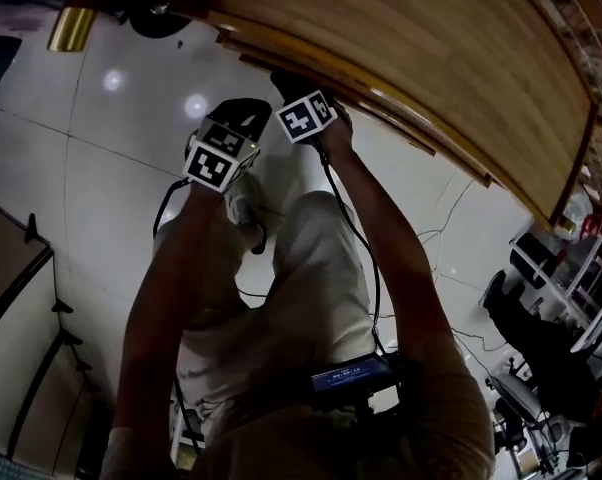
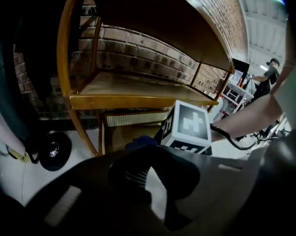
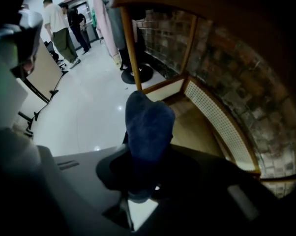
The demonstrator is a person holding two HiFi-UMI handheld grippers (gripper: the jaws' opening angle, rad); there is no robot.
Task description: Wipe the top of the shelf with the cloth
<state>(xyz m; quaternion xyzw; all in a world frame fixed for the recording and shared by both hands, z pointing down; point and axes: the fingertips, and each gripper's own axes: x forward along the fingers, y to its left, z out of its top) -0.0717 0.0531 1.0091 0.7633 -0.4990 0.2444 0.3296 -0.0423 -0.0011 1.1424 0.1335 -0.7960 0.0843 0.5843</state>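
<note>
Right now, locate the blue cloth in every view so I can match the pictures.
Head view: not visible; it lies past the right gripper at the edge of the wooden shelf.
Left gripper view: the blue cloth is a small patch at centre, just left of the marker cube.
Right gripper view: centre, blue cloth clamped between the jaws.
Shared landmark: the wooden shelf.

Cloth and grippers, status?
Right gripper shut on blue cloth. Left gripper shut, empty. Cloth not yet on wooden shelf top; both grippers low by the shelf front. Nothing seen in the way.
</note>
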